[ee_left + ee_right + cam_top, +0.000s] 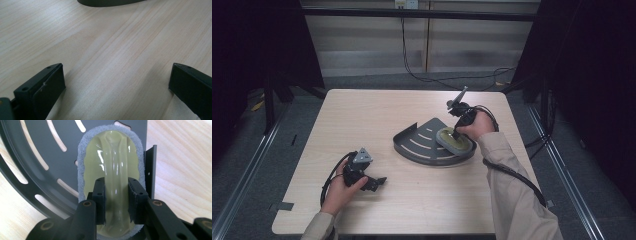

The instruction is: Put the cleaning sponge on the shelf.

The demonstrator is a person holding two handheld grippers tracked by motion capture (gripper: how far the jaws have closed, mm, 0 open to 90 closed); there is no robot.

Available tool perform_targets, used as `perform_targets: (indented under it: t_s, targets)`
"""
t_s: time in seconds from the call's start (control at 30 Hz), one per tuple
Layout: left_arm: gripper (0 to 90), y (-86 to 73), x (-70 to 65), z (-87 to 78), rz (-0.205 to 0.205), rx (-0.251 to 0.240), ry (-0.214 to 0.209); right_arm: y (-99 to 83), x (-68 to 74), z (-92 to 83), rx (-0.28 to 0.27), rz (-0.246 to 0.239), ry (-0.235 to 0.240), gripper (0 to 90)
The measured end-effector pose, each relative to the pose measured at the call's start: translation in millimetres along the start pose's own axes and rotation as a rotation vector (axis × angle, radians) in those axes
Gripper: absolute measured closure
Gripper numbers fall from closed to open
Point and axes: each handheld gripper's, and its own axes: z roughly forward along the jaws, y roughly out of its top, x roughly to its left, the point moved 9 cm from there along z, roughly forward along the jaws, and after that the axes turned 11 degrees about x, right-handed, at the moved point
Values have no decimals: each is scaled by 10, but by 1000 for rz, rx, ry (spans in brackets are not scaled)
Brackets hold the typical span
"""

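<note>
A dark grey slotted corner tray (419,142) lies right of the table's middle. In it rests a scrubber (451,141) with a pale yellow-green glossy handle and a grey scouring pad (82,152) around it. My right gripper (116,192) points down onto it, shut on the raised ridge of the scrubber (112,162), one pad against each side. The scrubber sits by the tray's upright wall (150,170). My left gripper (379,182) rests low over the table at front left, open, with bare wood between its fingers (47,82).
The light wooden table (362,115) has bare room around the tray. The tray's rim (107,2) shows far ahead in the left gripper view. A black cable (412,70) runs over the floor behind the table, and dark frames stand at both sides.
</note>
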Motion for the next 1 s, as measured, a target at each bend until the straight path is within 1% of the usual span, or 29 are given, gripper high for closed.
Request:
perform_targets:
  t_s: [0.07,0.53,1.0]
  targets:
    - [0,-1,2,-1,1,1,1,-2,-9,4,4,2,-7,711]
    - [0,-1,1,0,0,1,0,-16,-50,25,-7,6,-8,710]
    - [0,0,1,0,0,1,1,-3,-34,79,-5,6,-8,709]
